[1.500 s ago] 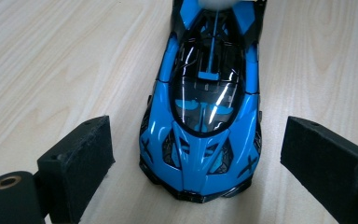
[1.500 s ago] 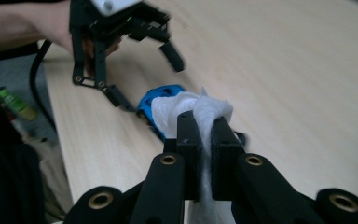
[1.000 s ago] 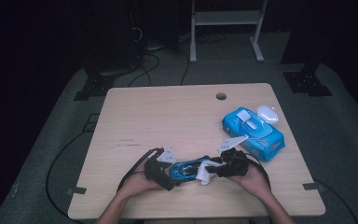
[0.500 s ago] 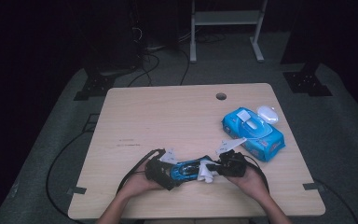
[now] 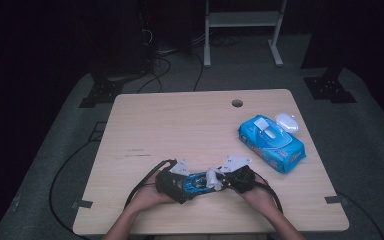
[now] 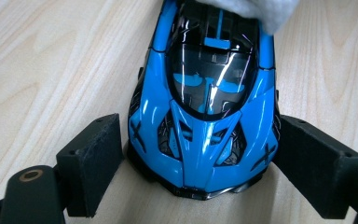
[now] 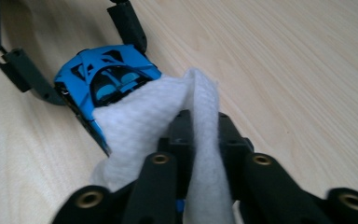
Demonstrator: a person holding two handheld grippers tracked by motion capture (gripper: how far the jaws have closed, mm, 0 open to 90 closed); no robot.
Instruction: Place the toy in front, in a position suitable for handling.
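Since the earlier frame my right gripper (image 5: 221, 181) has slid a little along the car toward the left one, and its jaws, after closing, have just eased slightly. They pinch a white wet wipe (image 7: 149, 121), which drapes over the rear of the blue toy sports car (image 6: 205, 107). My left gripper (image 5: 179, 186) clamps the car's nose, one pad against each flank. The car sits on the wooden table (image 5: 180, 125) near its front edge. Well apart to the right lies a blue wet-wipe pack (image 5: 271, 143), a white lid (image 5: 287, 121) just beside it.
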